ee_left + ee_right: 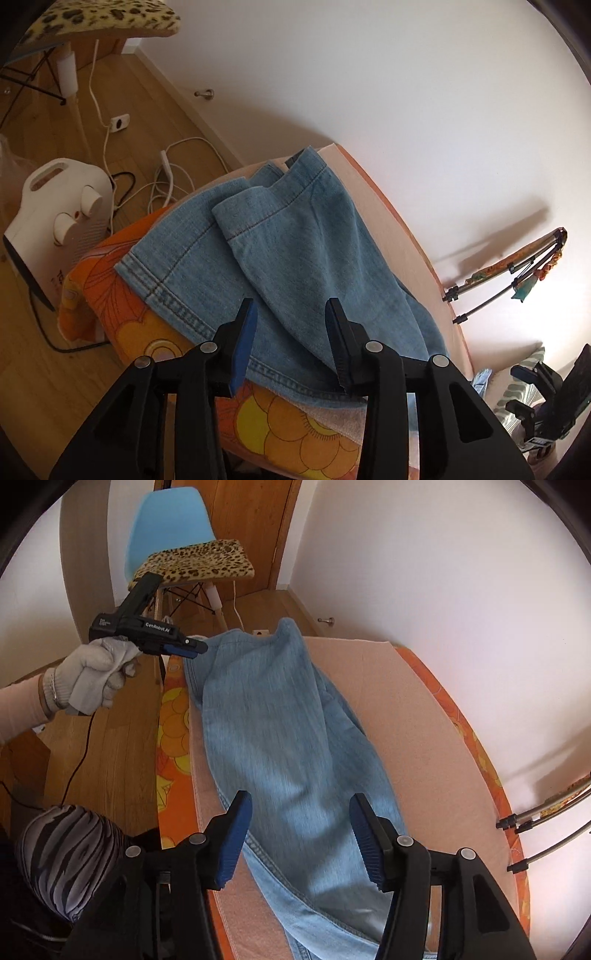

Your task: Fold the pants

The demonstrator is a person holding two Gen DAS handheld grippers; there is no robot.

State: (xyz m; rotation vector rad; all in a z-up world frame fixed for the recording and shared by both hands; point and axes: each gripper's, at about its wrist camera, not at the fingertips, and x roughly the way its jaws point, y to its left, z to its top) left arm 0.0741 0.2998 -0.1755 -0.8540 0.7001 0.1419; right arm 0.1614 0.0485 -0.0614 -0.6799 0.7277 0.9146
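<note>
The left gripper (291,306) hung with its jaws spread just above the near hem of the pants (280,243), nothing pinched between its fingers. The pale blue denim lay folded over itself on a bed (406,236), the two leg ends stacked near the bed's left corner, one hem overlapping the other. In the right wrist view the right gripper (301,805) also stood spread, over the other end of the pants (280,716), and its pads did not touch the cloth. From there the pants ran away along the bed's left edge, lengthwise, toward the left gripper (195,650), which a gloved hand (92,675) held at the far end of the denim.

A pinkish towel (406,709) lay under the pants, and an orange flowered sheet (295,424) showed along the bed's edges. Beside the bed's left corner a white heater (55,214) stood on the wooden floor (155,110), with white cables (162,177) and a socket strip beyond it. Farther off stood a blue chair (166,528) with a leopard cushion (195,565), and behind it a wooden door (240,524). Metal rods (543,819) reached in at the bed's right edge by the white wall (443,572).

A knee in striped fabric (66,853) covered the near left. The near end of the pants was cut off behind the right gripper's body, and the denim in that view was blurred.
</note>
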